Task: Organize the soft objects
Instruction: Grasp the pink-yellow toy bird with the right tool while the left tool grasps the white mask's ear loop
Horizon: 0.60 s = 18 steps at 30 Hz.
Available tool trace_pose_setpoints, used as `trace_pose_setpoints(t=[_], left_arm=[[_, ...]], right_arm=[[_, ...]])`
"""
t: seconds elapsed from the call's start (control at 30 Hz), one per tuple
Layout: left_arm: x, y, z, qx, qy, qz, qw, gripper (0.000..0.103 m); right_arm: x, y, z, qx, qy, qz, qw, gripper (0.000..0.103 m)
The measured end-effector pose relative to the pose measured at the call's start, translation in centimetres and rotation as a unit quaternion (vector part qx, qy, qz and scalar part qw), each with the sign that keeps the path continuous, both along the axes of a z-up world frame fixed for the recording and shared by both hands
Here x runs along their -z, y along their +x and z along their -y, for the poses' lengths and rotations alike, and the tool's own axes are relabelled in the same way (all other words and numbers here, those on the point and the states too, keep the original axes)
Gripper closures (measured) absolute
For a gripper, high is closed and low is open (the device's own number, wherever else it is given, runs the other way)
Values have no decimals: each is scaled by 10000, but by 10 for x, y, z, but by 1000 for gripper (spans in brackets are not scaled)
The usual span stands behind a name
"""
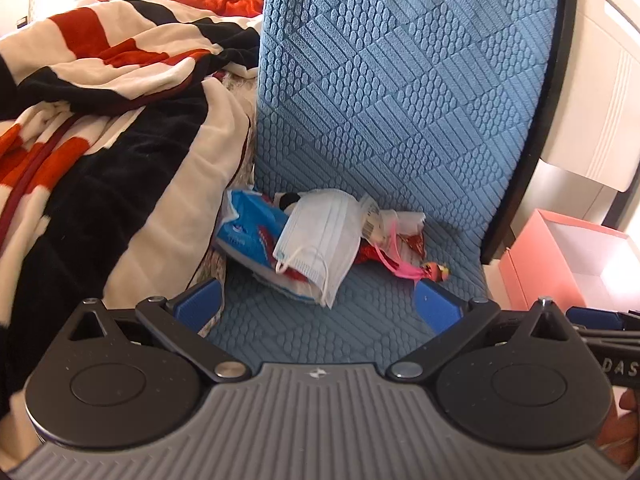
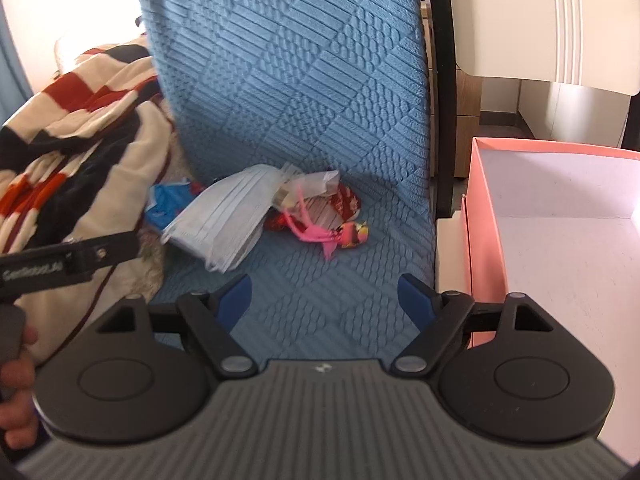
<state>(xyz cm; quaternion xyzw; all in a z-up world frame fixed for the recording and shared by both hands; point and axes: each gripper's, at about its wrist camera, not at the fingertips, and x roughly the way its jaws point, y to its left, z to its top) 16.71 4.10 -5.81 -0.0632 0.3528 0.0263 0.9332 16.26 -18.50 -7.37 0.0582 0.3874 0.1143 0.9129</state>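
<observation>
A small heap lies on the blue textured seat cushion [image 1: 360, 320] of a chair: a white face mask [image 1: 320, 236] [image 2: 224, 220], a blue packet [image 1: 248, 228] [image 2: 168, 200] under it, red wrappers [image 2: 344, 204] and a pink stringy toy [image 1: 404, 268] [image 2: 324, 236]. My left gripper [image 1: 320, 308] hovers open just in front of the mask, nothing between its blue fingers [image 1: 204, 304]. My right gripper [image 2: 324, 300] is open too, short of the pink toy, and holds nothing.
A striped red, black and cream blanket [image 1: 100, 140] [image 2: 72, 128] is piled to the left of the chair. A pink box [image 2: 560, 248] [image 1: 560, 264] with a white inside stands open to the right. The chair's blue back [image 1: 400, 80] rises behind the heap.
</observation>
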Motion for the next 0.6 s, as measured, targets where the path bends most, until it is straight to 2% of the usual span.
trace_pose_setpoints(t=[0.37, 0.6], left_arm=[[23, 57, 3, 301, 193, 109, 9993, 2], [48, 96, 9, 550, 646, -24, 9964, 5]], right_arm=[[50, 74, 1, 182, 182, -299, 9992, 22], [92, 119, 2, 271, 315, -771, 9962, 34]])
